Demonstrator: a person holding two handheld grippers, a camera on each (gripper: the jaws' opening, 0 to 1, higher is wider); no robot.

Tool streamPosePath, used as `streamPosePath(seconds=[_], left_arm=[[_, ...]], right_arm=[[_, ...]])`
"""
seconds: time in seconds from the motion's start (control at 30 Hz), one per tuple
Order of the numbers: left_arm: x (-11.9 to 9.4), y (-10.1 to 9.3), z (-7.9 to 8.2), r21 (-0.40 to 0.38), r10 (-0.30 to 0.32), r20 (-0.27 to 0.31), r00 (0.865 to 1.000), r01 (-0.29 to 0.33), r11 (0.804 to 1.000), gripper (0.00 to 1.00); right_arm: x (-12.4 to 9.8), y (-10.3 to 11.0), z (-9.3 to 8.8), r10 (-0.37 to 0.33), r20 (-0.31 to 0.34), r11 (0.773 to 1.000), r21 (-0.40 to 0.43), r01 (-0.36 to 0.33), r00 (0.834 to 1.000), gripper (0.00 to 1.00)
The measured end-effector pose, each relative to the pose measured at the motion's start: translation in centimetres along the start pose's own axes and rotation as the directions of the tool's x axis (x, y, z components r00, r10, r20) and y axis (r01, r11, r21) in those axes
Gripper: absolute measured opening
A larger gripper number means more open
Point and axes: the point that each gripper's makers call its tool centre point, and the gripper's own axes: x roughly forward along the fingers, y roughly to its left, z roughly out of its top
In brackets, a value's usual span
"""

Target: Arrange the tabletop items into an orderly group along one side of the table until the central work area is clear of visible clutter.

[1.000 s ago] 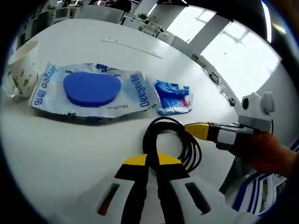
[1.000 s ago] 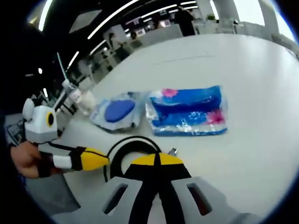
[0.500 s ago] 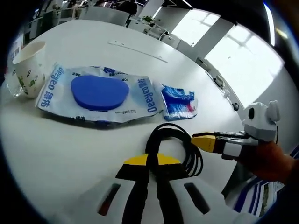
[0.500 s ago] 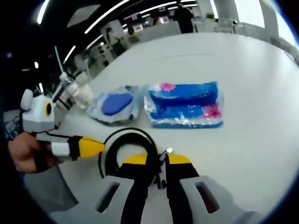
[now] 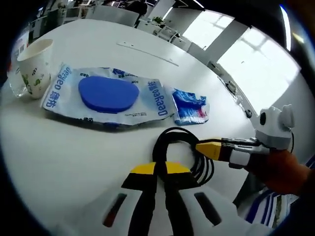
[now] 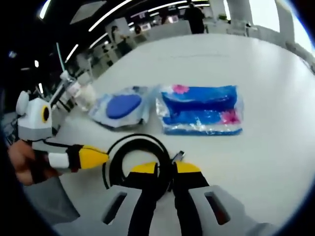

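A coiled black cable lies on the white table just ahead of my left gripper. Its jaws are together, and the coil's near strand runs in at the tips. My right gripper reaches in from the right and touches the coil. In the right gripper view the black cable curls before my right gripper. Those jaws stand slightly apart with the cable's plug end at the gap. My left gripper meets the coil's left side. Beyond lie a wipes pack and a blue tissue packet.
A paper cup stands at the far left beside a clear container. A thin strip lies farther back on the table. The table's edge runs close on the right, where a person's hand holds the right gripper. Office desks sit beyond.
My right gripper's jaws, together one second ago, now stand slightly apart around the cable's end. The left gripper's hold looks the same. Both views shifted only a little.
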Motion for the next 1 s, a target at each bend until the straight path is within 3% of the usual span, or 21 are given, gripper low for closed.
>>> streamPosePath(seconds=[0.33,0.43,0.83,1.0], left_arm=[[-0.1,0.2,0.1,-0.016,-0.006,-0.003,1.000,0.006,1.000,0.02],[-0.3,0.4,-0.2,-0.052,-0.015,0.003,1.000,0.015,0.999,0.02],[-1.7,0.8,-0.8,-0.027,-0.035,-0.006,0.999,0.035,0.999,0.07],[-3.3,1.8,-1.3,0.027,-0.031,-0.010,0.999,0.032,0.999,0.09]], right_arm=[[0.0,0.5,0.2,0.012,0.003,1.000,-0.011,-0.012,1.000,0.10],[-0.3,0.6,0.1,0.020,0.006,1.000,0.008,-0.020,1.000,0.12],[-2.2,0.4,-0.3,0.007,0.041,0.999,0.036,-0.009,0.999,0.16],[-3.0,0.1,-0.4,0.004,0.061,1.000,0.029,-0.006,0.998,0.16]])
